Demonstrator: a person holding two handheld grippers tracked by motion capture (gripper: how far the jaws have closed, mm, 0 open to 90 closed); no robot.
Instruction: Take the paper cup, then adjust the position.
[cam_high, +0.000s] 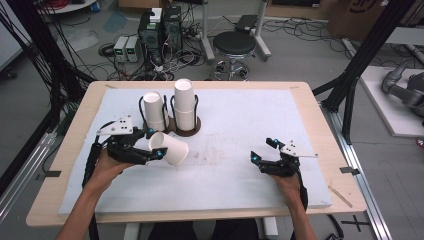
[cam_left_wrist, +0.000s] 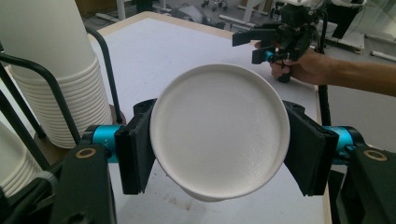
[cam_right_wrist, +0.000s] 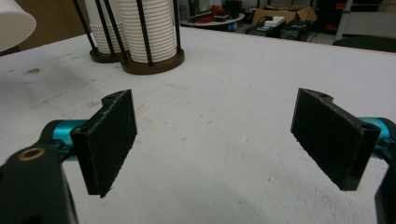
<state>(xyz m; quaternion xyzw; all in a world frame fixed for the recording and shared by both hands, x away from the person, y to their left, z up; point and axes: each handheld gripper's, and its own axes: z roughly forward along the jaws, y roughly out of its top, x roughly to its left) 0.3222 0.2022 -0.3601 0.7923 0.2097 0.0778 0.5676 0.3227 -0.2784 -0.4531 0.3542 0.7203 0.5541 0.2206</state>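
A white paper cup (cam_high: 170, 148) is held on its side just above the mat, with my left gripper (cam_high: 154, 144) shut on it. In the left gripper view its round base (cam_left_wrist: 219, 130) faces the camera, and both black pads (cam_left_wrist: 135, 154) press on its sides. My right gripper (cam_high: 262, 149) hovers low over the right part of the mat, open with nothing between its pads (cam_right_wrist: 112, 140). It shows again far off in the left gripper view (cam_left_wrist: 252, 45). Two stacks of white cups (cam_high: 184, 105) (cam_high: 154, 111) stand in a black wire holder (cam_high: 186, 126) behind the held cup.
A white mat (cam_high: 240, 115) covers most of the wooden table (cam_high: 320, 130). The cup stacks (cam_right_wrist: 149, 28) stand at its back left. A round stool (cam_high: 235, 45), computers and cables are on the floor beyond the table.
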